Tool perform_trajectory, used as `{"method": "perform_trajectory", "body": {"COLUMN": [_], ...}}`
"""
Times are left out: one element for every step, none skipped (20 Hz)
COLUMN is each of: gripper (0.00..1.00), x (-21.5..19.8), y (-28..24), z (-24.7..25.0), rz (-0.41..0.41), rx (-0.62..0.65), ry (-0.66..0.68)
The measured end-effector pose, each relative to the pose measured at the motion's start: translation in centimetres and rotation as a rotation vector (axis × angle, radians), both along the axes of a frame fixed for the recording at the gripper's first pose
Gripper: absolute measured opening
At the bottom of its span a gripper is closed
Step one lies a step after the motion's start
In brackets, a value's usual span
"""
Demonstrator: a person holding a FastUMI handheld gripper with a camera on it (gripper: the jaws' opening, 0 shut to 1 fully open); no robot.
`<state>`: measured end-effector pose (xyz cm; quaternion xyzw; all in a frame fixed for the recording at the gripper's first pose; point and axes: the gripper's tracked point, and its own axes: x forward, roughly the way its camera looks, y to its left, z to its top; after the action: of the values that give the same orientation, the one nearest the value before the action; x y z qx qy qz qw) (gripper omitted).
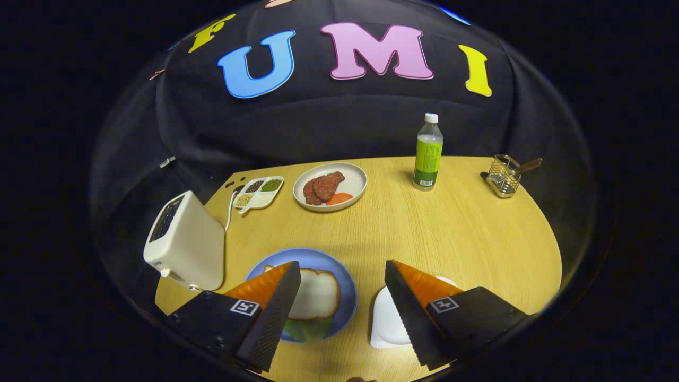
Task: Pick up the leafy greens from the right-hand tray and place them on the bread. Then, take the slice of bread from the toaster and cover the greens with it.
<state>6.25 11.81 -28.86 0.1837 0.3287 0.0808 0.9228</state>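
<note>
Gripper [339, 297] fingers spread apart, empty — bread slice [317, 293] over greens [307, 329] on blue plate [347, 297], lower centre-left, beside the left finger

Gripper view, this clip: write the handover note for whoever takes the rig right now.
Gripper: fingers wide open, holding nothing, above the table.
Blue plate: a bread slice lies on top, leafy greens peeking out beneath it, beside the left finger.
White tray, by the right finger: the visible part is bare.
Toaster: left of the plate; its slots cannot be seen into.
Done: greens placed and apparently covered.
Left: probably nothing; check the stack.
</note>
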Motion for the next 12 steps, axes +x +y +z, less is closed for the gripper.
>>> {"method": "perform_trajectory", "body": {"gripper": [0.99, 0.99, 0.99, 0.99, 1.0, 0.99, 0.99, 0.99, 0.99, 0.99, 0.99, 0.99], "x": [0.0, 0.0, -0.1, -0.1, -0.1, -0.1, -0.1, 0.0, 0.0, -0.1, -0.3, -0.4], "y": [-0.3, -0.5, -0.8, -1.2, -1.6, -1.8, -2.3, -2.7, -2.9, -2.8, -3.1, -3.3], "z": [0.9, 2.3, 3.6, 4.8, 6.1, 7.4, 8.6, 9.8, 10.8, 11.8, 12.9, 14.1], "rz": [-0.003, -0.006, -0.008, -0.01, -0.011, -0.012, -0.011, -0.008, -0.002, 0.003, 0.006, 0.008], "rx": [0.009, 0.027, 0.04, 0.05, 0.057, 0.057, 0.046, 0.034, 0.023, 0.012, 0.003, -0.004], "ry": [-0.015, -0.036, -0.057, -0.079, -0.107, -0.136, -0.169, -0.201, -0.232, -0.261, -0.29, -0.313]}}
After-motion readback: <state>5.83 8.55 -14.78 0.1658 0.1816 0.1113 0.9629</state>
